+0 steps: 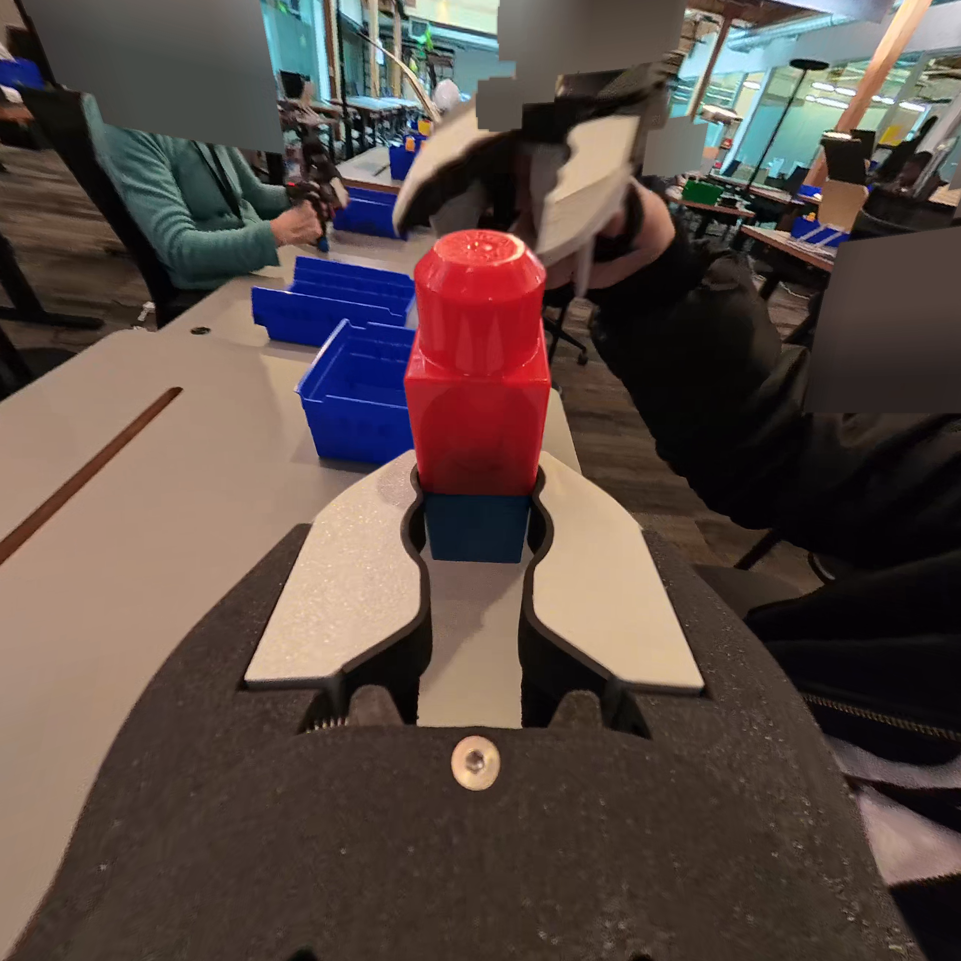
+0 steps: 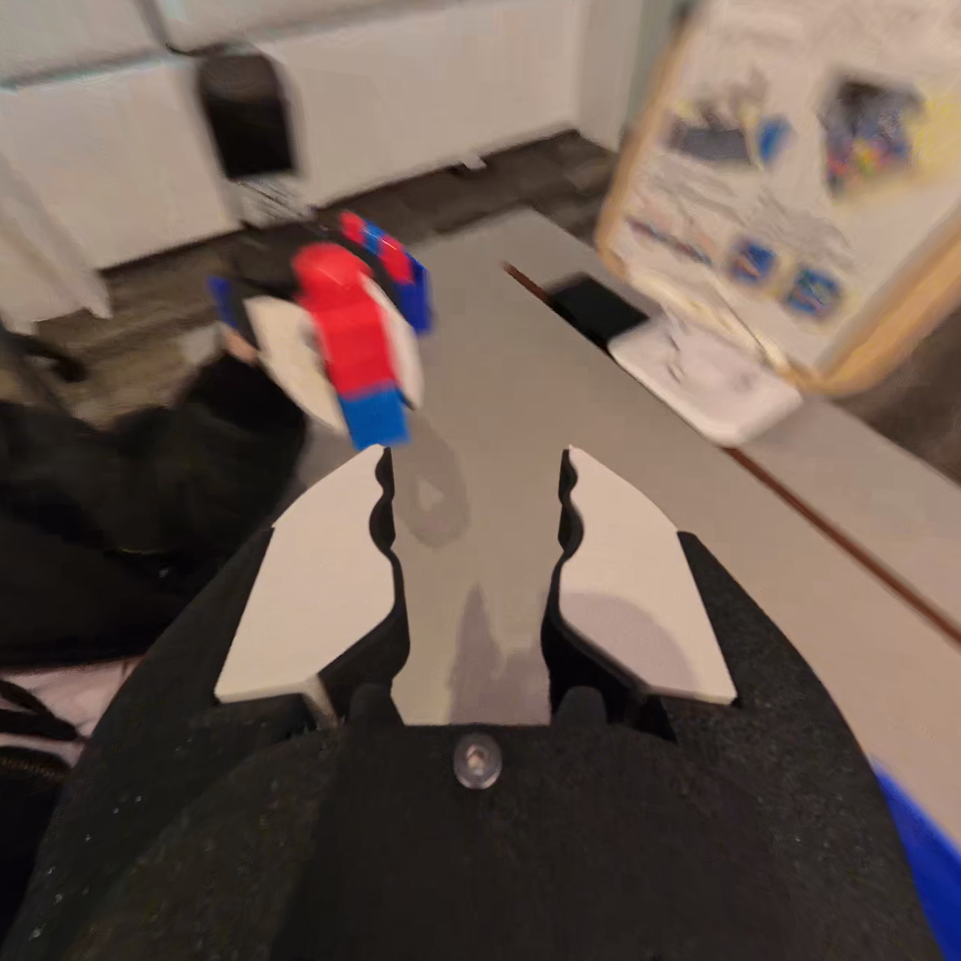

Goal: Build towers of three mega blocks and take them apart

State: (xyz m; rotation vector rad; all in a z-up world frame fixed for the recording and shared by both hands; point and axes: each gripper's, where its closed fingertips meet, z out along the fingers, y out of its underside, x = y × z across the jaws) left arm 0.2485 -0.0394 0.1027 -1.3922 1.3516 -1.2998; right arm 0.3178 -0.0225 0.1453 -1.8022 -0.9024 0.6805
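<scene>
My left gripper (image 1: 477, 481) is shut on a stack of two mega blocks: a red block (image 1: 478, 395) sits on top of a blue block (image 1: 476, 528). The fingers pinch the red block's lower part and hold the stack above the grey table (image 1: 156, 520). The right wrist view, which is blurred, shows the same stack, red block (image 2: 351, 322) over blue block (image 2: 377, 418), between the left gripper's white fingers (image 2: 291, 348). My right gripper (image 2: 474, 455) is open and empty over the table (image 2: 499, 364). It also shows blurred in the left wrist view (image 1: 499, 208), behind and above the red block.
Two blue bins (image 1: 359, 395) (image 1: 333, 301) stand on the table behind the stack. A blue bin with red and blue blocks (image 2: 400, 270) sits behind the left gripper. A framed poster (image 2: 780, 182) on a white base stands at the right. A person in a teal sweater (image 1: 197, 208) sits at the far left.
</scene>
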